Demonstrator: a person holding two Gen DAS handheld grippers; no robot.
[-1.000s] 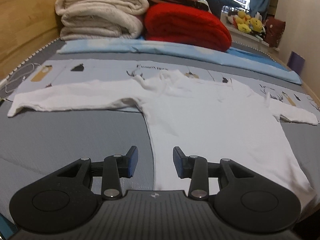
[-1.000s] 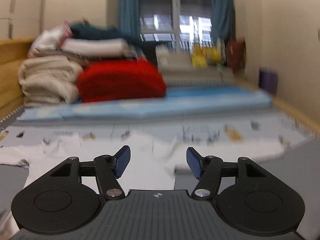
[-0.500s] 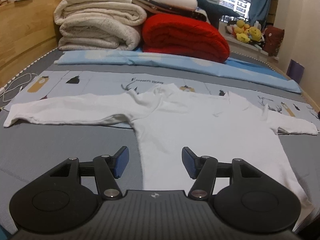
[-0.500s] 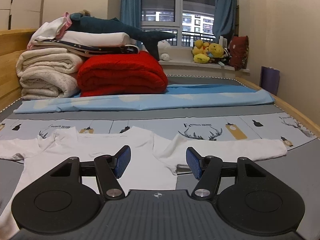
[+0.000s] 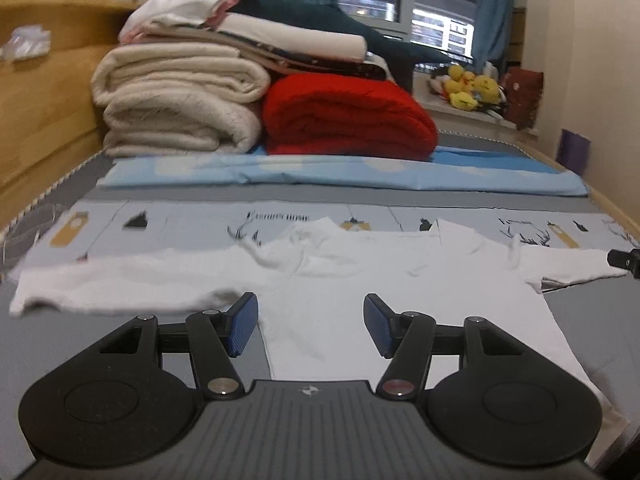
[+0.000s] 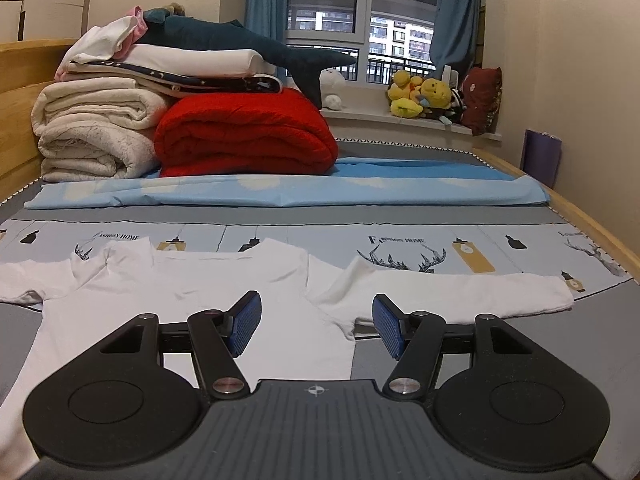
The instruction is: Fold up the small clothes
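Left wrist view shows the left gripper [image 5: 310,328] with its jaws now wider apart than a moment ago, and they hold nothing. It has also tipped up, so more of the room shows at the top of the frame. The white shirt [image 5: 360,292] lies flat on the bed [image 5: 120,344], across the middle of the frame, with both sleeves spread out to the sides.

In the right wrist view the right gripper [image 6: 316,326] has its jaws wide apart too, empty, just as before. The right sleeve [image 6: 460,290] stretches toward the right edge of the frame.

The shirt looks smoothed out, so I think the folding can start, most likely with a sleeve.

The printed sheet [image 6: 400,240] has words on it. "HOME" can be read, after a big "F", and "ASHION HOME" at the left.
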